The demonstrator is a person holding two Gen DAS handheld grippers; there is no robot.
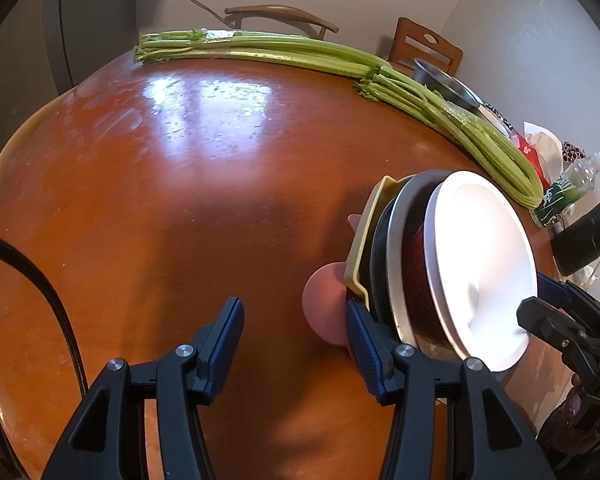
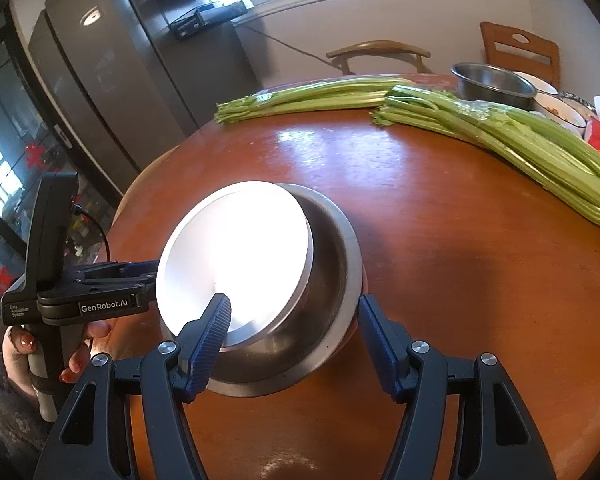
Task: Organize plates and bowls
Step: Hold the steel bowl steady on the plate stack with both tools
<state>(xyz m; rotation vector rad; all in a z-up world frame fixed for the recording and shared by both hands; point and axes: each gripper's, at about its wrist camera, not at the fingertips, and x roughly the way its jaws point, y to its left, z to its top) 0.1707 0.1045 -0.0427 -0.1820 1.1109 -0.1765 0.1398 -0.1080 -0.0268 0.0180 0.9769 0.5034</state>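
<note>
1. Right now a pile of dishes (image 1: 440, 260) stands tipped up on its edge on the round brown table (image 1: 180, 200), near the front edge.
2. Seen from the left wrist, the pile has a white plate (image 1: 484, 248) on the right side. Next come a dark red bowl (image 1: 416, 276), a shiny metal bowl (image 1: 396, 280), a black plate (image 1: 380, 240) and a yellow tray (image 1: 364, 240). A pink plate (image 1: 324, 304) peeks out at the far left.
3. The left gripper (image 1: 294, 312) has its jaws spread apart. Only bare table shows between them. Its right finger (image 1: 364, 340) touches the left side of the pile, down by the yellow tray.
4. A hand (image 2: 76, 356) holds the left gripper's handle.
5. The right gripper (image 2: 294, 306) is on the other side of the pile. One finger (image 2: 216, 320) lies over the bright face of the white plate. The other finger sits just beside the rim of the metal bowl. I cannot tell if these jaws squeeze the pile or only lean on it.
6. Long green celery (image 1: 280, 50) lies across the far side of the table.
7. Another metal bowl (image 2: 492, 80) sits behind the celery, well apart from the pile.
</note>
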